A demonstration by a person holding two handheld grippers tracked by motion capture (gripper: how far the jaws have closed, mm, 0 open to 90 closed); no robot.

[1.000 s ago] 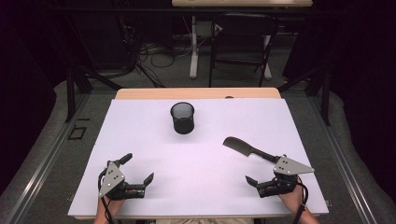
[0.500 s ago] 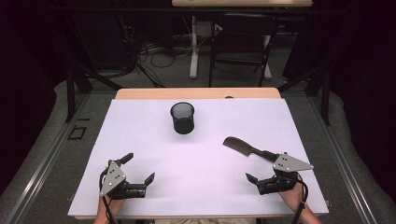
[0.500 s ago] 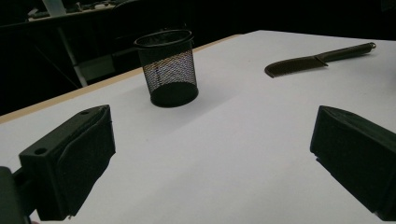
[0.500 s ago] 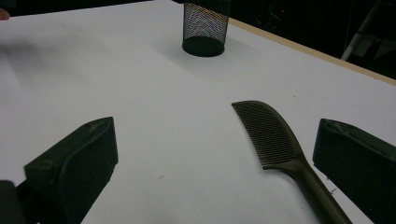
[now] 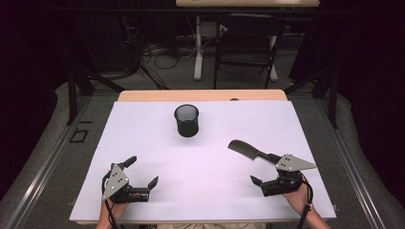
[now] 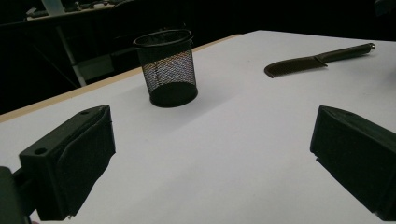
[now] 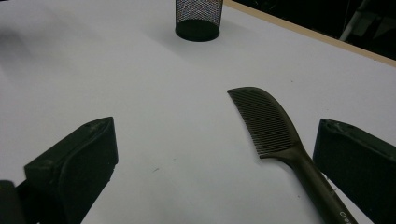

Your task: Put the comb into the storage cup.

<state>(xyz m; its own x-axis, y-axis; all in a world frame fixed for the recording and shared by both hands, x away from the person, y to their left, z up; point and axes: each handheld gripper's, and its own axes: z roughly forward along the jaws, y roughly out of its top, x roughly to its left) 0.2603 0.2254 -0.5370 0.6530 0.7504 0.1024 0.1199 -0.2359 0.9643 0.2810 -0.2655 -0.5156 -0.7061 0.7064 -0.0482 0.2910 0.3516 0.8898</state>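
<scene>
The right gripper rests low over the white table with its jaws spread wide and nothing between them. The comb lies flat just ahead of it, toothed end pointing away and the handle running back toward the gripper's right-hand jaw, close beside that jaw but apparently not touching it. The left gripper is likewise wide open and empty, well apart from the comb, which sits far off to its right. The mesh cup stands upright farther ahead, between the two tools and beyond both.

The comb looks like thin, stiff plastic: light, a little slick, and lying so flat that the jaws would have little edge to catch. The handle seems the better place to hold, since it is thicker and solid, while the fine teeth could flex or let the pads slip. A pinch across the handle near where the teeth begin would likely keep it balanced.

The handle's tail end is cut off at the bottom of the right gripper view and sits under the gripper's grey plate in the high view; the lettering on it is partly cropped and cannot be read
</scene>
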